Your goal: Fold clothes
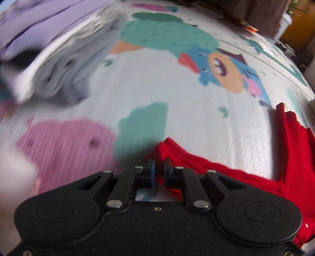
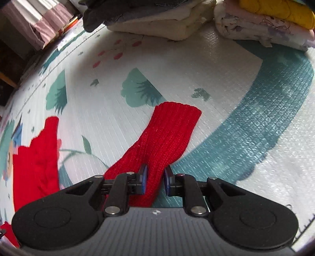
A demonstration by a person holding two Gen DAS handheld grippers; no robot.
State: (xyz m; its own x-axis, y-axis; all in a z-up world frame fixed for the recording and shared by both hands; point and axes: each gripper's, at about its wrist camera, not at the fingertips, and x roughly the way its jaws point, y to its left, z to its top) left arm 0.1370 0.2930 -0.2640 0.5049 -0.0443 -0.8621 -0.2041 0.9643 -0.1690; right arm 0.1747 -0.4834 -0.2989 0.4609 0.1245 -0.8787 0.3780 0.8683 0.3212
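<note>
A red knitted sweater [image 1: 291, 157] lies on the patterned play mat [image 1: 177, 98]. In the left wrist view a bunched edge of it runs from the right side down to my left gripper [image 1: 159, 169], whose blue pads are shut on the knit. In the right wrist view a red sleeve [image 2: 169, 134] stretches away across the mat, and my right gripper [image 2: 155, 179] is shut on its near part. More of the same red garment [image 2: 37, 161] lies at the left of that view.
A blurred heap of grey and lavender clothes [image 1: 65, 59] lies at the far left in the left wrist view. Two folded stacks sit at the mat's far edge, one cream and grey [image 2: 157, 21] and one pink and yellow [image 2: 265, 21]. Curtains [image 2: 45, 17] hang beyond.
</note>
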